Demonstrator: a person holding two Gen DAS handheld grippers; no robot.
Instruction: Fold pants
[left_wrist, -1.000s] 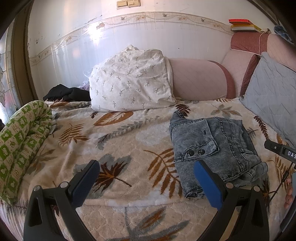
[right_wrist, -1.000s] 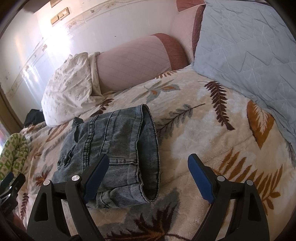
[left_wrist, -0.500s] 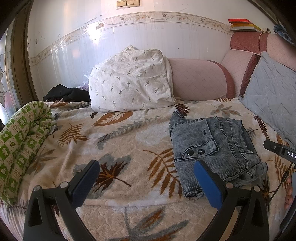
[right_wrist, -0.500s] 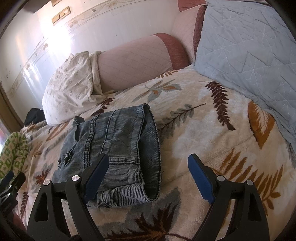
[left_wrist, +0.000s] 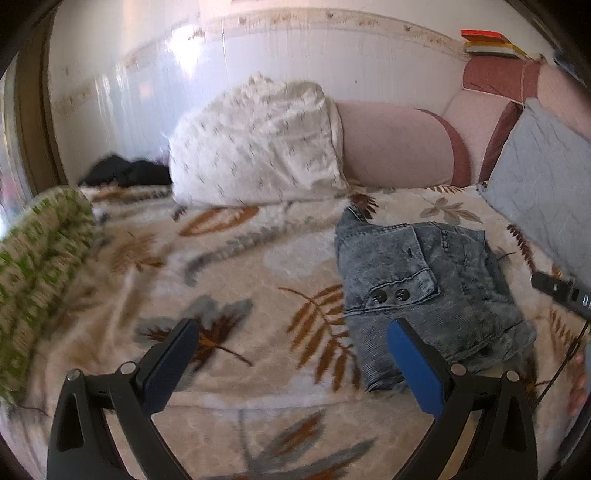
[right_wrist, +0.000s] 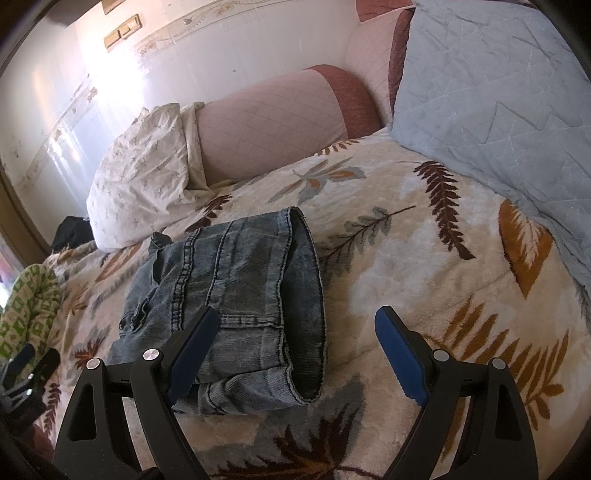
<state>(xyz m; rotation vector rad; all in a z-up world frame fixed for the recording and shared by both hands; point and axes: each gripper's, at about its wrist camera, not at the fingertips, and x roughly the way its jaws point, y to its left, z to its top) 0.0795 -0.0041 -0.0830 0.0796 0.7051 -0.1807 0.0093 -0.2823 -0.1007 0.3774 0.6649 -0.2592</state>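
- The leaf-print blanket (right_wrist: 424, 229) bears the denim pants (right_wrist: 236, 295), folded into a compact bundle in front of the white pillow (left_wrist: 258, 144).
- Left gripper (left_wrist: 291, 354) and right gripper (right_wrist: 291, 347) hover empty, jaws wide apart.
- Judgement: flatten the raised hem; lower layers stay hidden.

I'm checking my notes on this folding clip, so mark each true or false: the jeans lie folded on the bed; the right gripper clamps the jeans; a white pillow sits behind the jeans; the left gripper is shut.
1. The jeans lie folded on the leaf-print blanket. True.
2. The right gripper clamps the jeans. False: its jaws stand open, holding nothing.
3. A white pillow sits behind the jeans. True.
4. The left gripper is shut. False: it is open and empty.
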